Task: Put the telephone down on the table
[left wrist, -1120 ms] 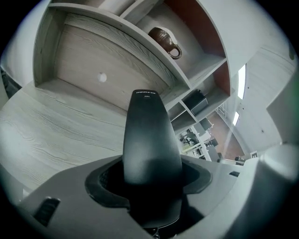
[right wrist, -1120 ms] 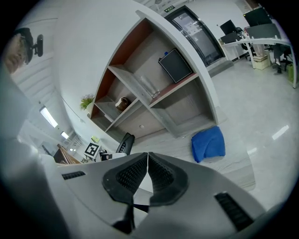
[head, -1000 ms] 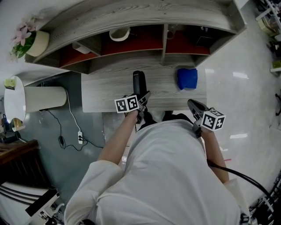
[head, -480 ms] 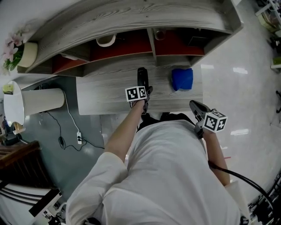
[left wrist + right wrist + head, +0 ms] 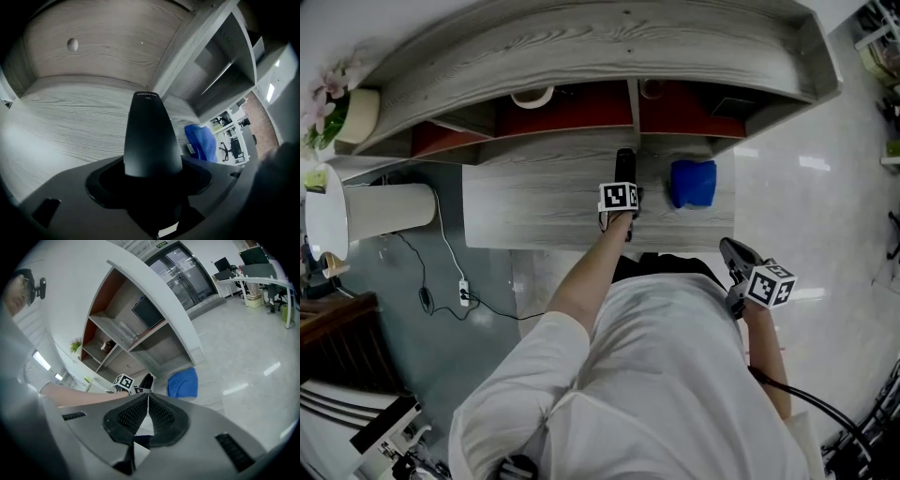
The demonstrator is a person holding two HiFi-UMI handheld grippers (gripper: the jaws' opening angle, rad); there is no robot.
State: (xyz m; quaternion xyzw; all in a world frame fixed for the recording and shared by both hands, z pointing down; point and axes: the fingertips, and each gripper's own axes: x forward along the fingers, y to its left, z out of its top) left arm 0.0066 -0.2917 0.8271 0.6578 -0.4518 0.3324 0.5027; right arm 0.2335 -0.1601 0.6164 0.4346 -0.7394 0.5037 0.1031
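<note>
A black telephone handset [image 5: 624, 164] sticks forward out of my left gripper [image 5: 622, 194], which is shut on it over the grey wooden table [image 5: 534, 202]. In the left gripper view the telephone [image 5: 150, 136] fills the middle, its tip pointing towards the back of the table [image 5: 70, 126]. Whether it touches the tabletop I cannot tell. My right gripper [image 5: 733, 251] hangs off the table's front right edge, beside the person's body, shut with nothing in it; its pads [image 5: 161, 414] are pressed together.
A blue cloth [image 5: 692, 183] lies on the table just right of the telephone. Behind the table stands a shelf unit with red-backed compartments [image 5: 581, 105] and a bowl [image 5: 532, 96]. A white cylinder [image 5: 389, 208] and a power strip [image 5: 464, 292] are at the left on the floor.
My left gripper has carried the telephone forward and to the right, further over the table and closer to the blue cloth. The right gripper has stayed shut and drifted slightly lower right.
</note>
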